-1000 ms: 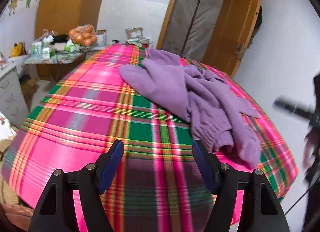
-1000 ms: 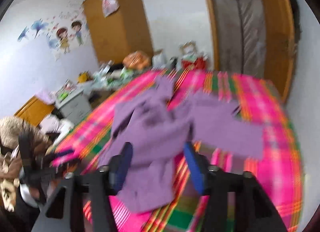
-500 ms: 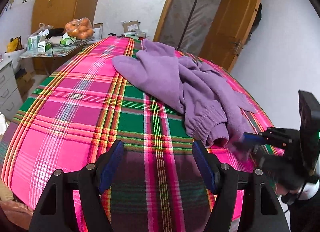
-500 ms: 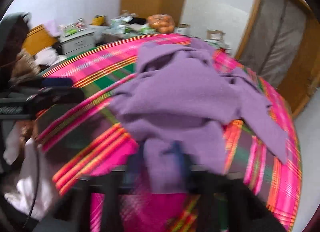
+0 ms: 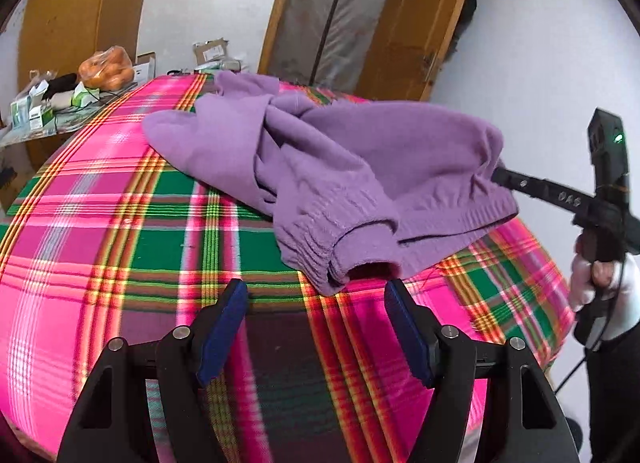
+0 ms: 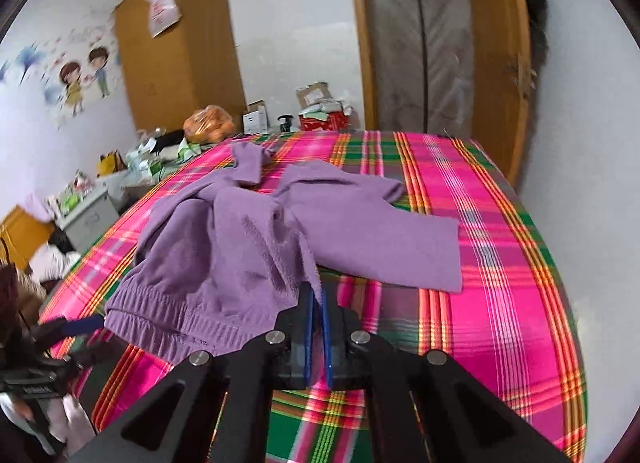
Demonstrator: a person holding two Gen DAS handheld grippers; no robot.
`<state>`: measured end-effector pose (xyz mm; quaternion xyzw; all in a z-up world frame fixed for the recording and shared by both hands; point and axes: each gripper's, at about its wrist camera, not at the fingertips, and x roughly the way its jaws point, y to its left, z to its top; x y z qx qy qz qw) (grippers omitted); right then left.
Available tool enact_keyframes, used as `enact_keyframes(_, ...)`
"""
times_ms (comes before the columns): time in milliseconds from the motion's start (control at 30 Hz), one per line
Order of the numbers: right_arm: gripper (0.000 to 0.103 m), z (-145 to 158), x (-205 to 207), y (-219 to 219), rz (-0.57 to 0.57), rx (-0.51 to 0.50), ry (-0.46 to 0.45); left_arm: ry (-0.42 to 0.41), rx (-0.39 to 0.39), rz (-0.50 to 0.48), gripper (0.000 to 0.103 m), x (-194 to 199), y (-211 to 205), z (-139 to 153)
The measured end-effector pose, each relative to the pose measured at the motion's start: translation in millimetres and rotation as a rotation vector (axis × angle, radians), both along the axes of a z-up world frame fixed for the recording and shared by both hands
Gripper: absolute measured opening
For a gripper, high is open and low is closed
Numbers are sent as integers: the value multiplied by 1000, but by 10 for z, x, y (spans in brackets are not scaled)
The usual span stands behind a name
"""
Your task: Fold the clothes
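pinching the purple trousers [image 6: 248, 239] by the waistband, the right tool [image 6: 316, 303] lifts it clear for straightening; left tool [image 5: 316, 319] gapes empty at 6 o'clock over the bed [image 5: 120, 223].

The purple trousers [image 5: 360, 167] are soft, fuzzy fleece cloth, matt, with a gathered ribbed waistband [image 6: 168, 323]. The plaid bedspread [image 5: 120, 223] is a smooth woven cloth with a slight sheen. The wardrobe [image 6: 180, 51] and door frame [image 5: 416, 23] are varnished wood. The left gripper [image 5: 316, 327] is matt black plastic with blue rubbery pads [image 5: 224, 327] and shiny metal screws [image 5: 181, 331].
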<state>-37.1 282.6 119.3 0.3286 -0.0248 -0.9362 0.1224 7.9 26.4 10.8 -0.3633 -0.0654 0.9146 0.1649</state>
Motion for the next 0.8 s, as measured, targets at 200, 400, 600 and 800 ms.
enact_keyframes(200,4,-141,-58,10,12,-24,-19,-21,-42,29,45,-132,111,-60)
enact_keyframes(400,4,-199,-89,34,17,-61,-31,3,-17,106,10,-196,-5,-1)
enact_keyframes(600,4,-157,33,-181,131,-158,-63,73,53,259,7,-143,-485,235)
enact_keyframes(800,4,-118,184,-600,304,-251,-105,142,92,423,0,-116,-1180,521)
